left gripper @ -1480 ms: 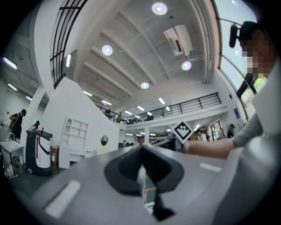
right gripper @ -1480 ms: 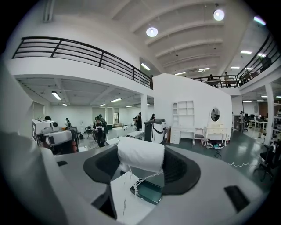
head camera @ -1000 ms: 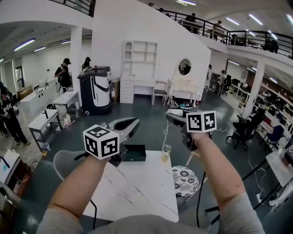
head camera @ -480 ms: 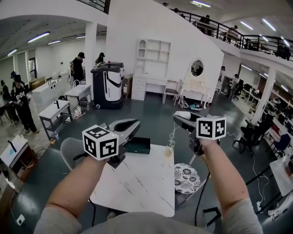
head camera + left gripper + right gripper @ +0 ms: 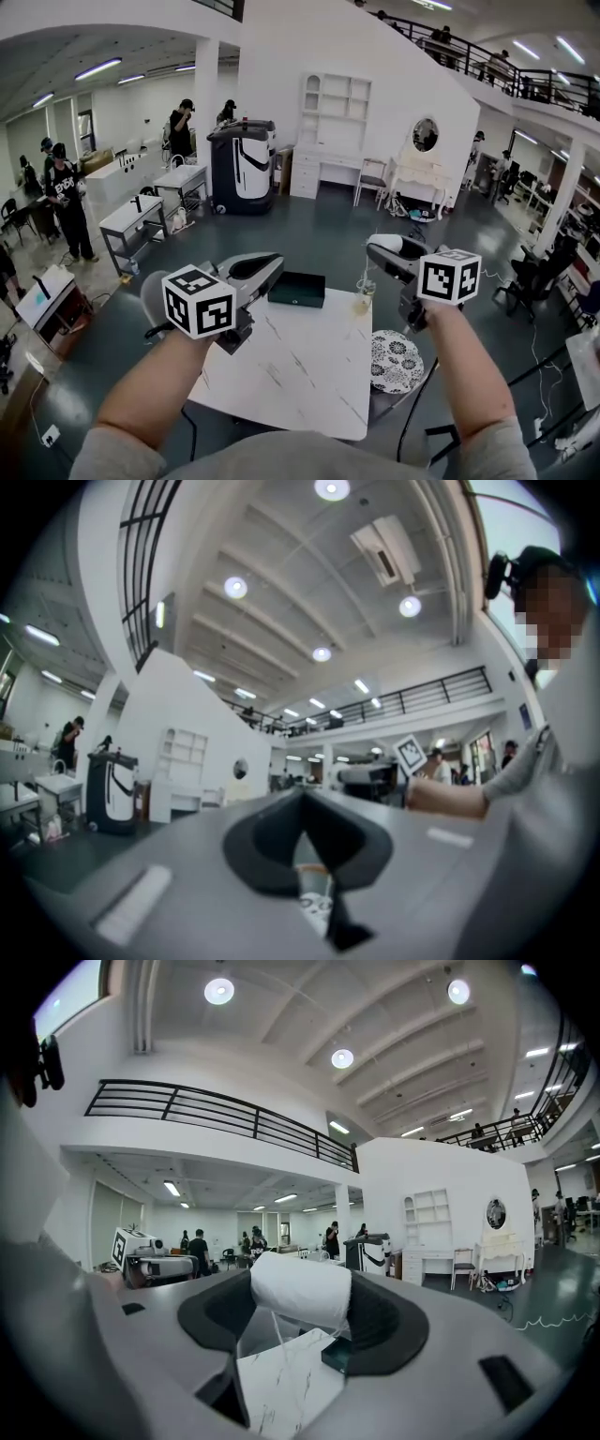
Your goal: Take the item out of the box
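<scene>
Marble table (image 5: 309,366) with dark box (image 5: 296,289), open hall, left gripper (image 5: 270,262) closed, right gripper (image 5: 379,249) clamping white roll (image 5: 300,1290).

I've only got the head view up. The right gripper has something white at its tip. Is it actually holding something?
Observer: Yes. The right gripper view shows a white cylindrical roll lying crosswise between the jaws of the right gripper, which are closed on it.
Operator: And the left one, anything in it?
Observer: No. In the left gripper view the left gripper has its jaws together at the tips with nothing between them.
Operator: Where is the left one aimed?
Observer: At the small clear glass cup, which shows through the slit just below its jaw tips.
</scene>
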### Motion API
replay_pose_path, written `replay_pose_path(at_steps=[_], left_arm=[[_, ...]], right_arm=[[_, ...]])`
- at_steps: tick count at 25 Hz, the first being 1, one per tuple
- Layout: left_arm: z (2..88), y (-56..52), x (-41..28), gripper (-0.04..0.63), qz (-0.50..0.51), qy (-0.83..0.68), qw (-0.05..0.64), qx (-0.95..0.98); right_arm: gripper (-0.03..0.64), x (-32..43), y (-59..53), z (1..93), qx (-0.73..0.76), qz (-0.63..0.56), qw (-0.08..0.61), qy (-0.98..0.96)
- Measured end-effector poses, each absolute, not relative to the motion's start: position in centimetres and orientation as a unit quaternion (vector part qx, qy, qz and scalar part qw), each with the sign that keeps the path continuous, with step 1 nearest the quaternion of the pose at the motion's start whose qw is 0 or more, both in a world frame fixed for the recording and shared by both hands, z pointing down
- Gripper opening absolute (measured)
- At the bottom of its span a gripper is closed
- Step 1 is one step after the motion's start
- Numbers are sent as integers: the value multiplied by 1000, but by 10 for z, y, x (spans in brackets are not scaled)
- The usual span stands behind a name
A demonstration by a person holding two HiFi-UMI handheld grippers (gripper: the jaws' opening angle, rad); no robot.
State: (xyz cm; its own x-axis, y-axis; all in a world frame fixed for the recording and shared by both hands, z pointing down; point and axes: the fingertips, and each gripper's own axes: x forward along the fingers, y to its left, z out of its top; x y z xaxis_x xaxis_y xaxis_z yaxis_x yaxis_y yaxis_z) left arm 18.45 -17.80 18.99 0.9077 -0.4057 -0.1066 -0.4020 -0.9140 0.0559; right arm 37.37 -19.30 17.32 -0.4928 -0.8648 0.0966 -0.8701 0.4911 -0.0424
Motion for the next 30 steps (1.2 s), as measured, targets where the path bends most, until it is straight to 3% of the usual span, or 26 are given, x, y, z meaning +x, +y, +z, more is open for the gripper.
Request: replay_pose_path(at_steps=[10, 22, 30], left_arm=[[234, -182, 137, 3, -49, -196, 47, 978], [315, -223, 24, 3, -41, -146, 66, 986], [361, -235, -3, 3, -38, -117, 90, 988]], right_arm=[[290, 316, -177, 217, 473, 54, 33, -879], [290, 210, -190, 316, 526, 83, 35, -846], [290, 169, -202, 377, 538, 129, 51, -831]])
